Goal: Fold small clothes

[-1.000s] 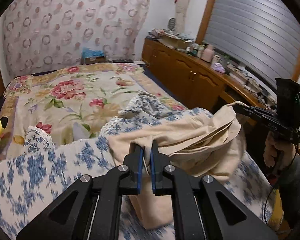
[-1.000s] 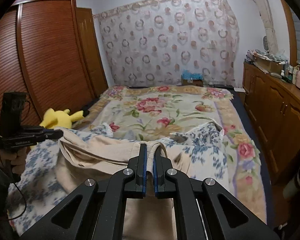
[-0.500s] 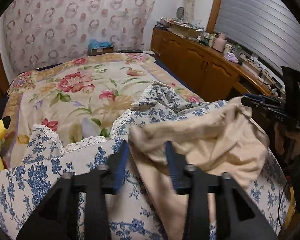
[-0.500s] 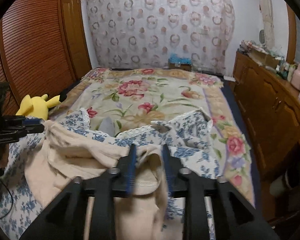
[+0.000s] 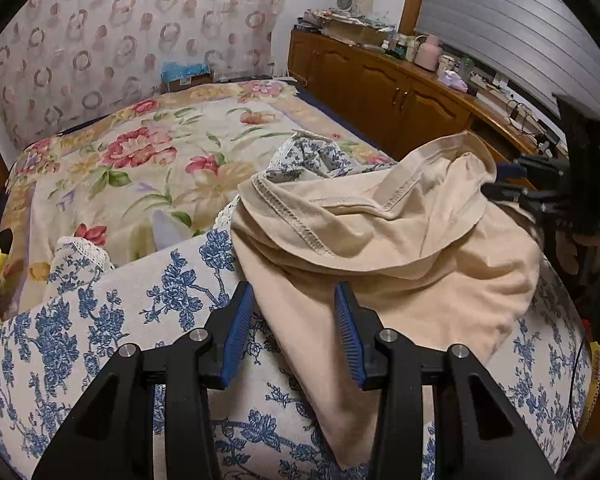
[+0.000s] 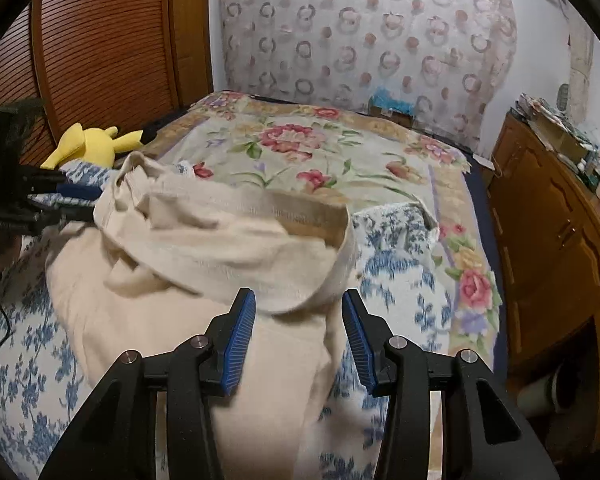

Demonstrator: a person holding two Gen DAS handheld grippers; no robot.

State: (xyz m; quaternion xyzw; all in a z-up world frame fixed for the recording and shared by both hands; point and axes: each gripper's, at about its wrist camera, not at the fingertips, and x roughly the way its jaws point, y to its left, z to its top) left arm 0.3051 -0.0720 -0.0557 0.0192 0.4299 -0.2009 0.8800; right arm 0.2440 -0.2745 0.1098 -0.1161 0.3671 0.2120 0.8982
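A beige garment (image 5: 380, 240) lies crumpled on a blue-flowered white cloth (image 5: 100, 320) on the bed, its stitched hem folded over on top. My left gripper (image 5: 293, 296) stands open at the garment's left edge, pads clear of the fabric. In the right wrist view the same garment (image 6: 204, 248) lies under my right gripper (image 6: 298, 300), whose jaws are opening; cloth lies between them but the pads do not press on it. Each gripper shows in the other's view: the right gripper (image 5: 498, 180) at the garment's far side, the left gripper (image 6: 88, 202) at its left end.
A flowered bedspread (image 5: 140, 168) covers the bed beyond the cloth. A yellow plush toy (image 6: 96, 144) lies at the bed's left edge by a wooden slatted door (image 6: 100, 40). A wooden cabinet (image 6: 552, 220) with clutter on top runs along the right side.
Both grippers were shut on the beige garment's edges and held it up. Both have opened, and the garment has dropped in a heap onto the blue-flowered cloth.
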